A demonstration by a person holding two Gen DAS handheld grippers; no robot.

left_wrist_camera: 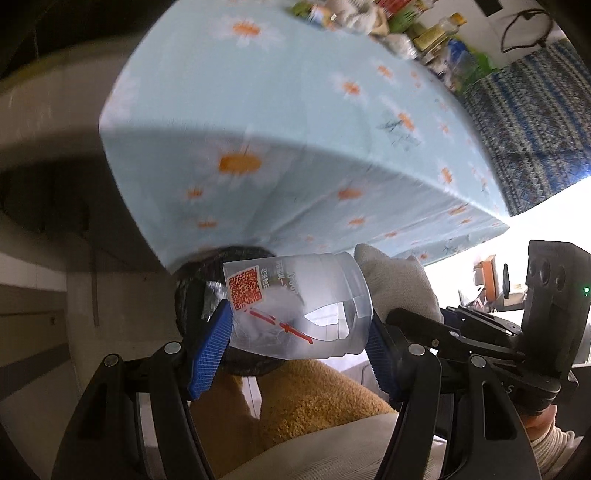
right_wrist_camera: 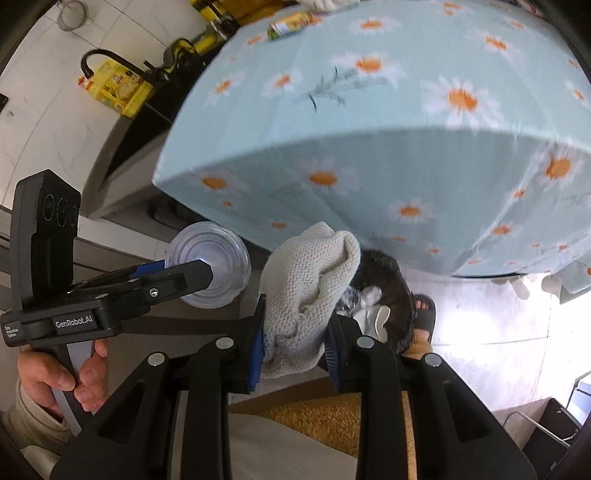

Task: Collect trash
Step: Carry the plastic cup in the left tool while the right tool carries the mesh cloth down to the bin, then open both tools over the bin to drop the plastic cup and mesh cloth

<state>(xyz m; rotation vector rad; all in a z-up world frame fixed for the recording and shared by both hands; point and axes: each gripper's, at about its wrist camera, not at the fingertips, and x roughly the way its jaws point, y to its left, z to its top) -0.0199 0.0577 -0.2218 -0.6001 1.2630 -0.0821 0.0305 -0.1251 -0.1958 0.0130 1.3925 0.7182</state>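
My left gripper (left_wrist_camera: 299, 343) is shut on a clear plastic cup (left_wrist_camera: 295, 314) with an orange QR label, held on its side in front of the table edge. The cup's round base (right_wrist_camera: 208, 269) also shows in the right wrist view, with the left gripper on it. My right gripper (right_wrist_camera: 295, 347) is shut on a cream knitted glove (right_wrist_camera: 310, 288), whose tip (left_wrist_camera: 395, 280) shows beside the cup. Below both sits a dark round bin (left_wrist_camera: 192, 295) with crumpled trash inside (right_wrist_camera: 384, 291).
A table with a light blue daisy cloth (left_wrist_camera: 295, 122) fills the upper views. Bottles and packets (left_wrist_camera: 424, 33) crowd its far edge, and a green can (right_wrist_camera: 291, 24) lies on it. A yellow box (right_wrist_camera: 118, 86) stands at left. A sandalled foot (right_wrist_camera: 424, 314) is near the bin.
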